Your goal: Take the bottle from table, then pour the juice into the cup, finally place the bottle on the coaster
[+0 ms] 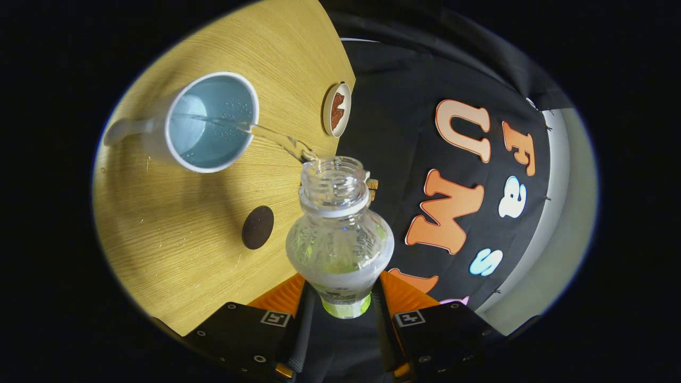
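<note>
**Ana:** Gripper view first: the gripper [340, 298] has both fingers clamped on the lower body of the clear plastic bottle [340, 239], which is tipped over with its open neck toward the white cup [213, 122]. A thin stream [271, 135] runs from the mouth across the rim into the cup, which stands on the wooden table [175, 250].

**Ben:** So the pour is under way. How to do it well?

**Ana:** I'd hold the tilt steady and keep the mouth over the rim; the stream lands close to the near wall, so any wobble may spill onto the wood.

**Ben:** Anything in the way?

**Ana:** The dark round coaster [258, 227] lies bare between cup and bottle, free for setting down. A small dish [336, 109] with something brown sits at the table's edge beyond the bottle, apart from the cup. The cup's handle points away from the bottle.
</note>
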`<state>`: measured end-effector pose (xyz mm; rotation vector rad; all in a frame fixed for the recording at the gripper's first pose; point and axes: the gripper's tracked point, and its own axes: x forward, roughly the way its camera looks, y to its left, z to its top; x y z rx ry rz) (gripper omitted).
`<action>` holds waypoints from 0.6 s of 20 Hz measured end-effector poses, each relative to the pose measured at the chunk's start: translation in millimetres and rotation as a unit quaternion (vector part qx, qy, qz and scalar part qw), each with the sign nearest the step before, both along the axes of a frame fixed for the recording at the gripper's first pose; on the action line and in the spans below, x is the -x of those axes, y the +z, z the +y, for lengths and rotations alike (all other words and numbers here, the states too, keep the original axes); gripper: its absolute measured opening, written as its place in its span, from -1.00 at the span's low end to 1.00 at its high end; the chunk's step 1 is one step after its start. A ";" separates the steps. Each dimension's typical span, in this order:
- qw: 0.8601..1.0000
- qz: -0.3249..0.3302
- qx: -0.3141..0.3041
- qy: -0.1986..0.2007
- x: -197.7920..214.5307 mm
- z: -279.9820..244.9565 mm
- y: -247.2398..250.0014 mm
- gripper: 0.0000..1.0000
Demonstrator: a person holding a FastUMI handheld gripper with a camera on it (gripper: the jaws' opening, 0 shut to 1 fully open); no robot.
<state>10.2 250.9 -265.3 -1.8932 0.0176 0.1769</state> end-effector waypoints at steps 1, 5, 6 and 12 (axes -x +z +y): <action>1.000 -0.001 0.004 0.002 0.0 0.6 0.7 0.12; 1.000 -0.003 0.015 0.009 -0.6 1.5 2.7 0.12; 1.000 -0.002 0.017 0.011 -1.2 1.6 3.2 0.12; 0.999 -0.001 0.035 0.026 -1.4 7.5 3.4 0.12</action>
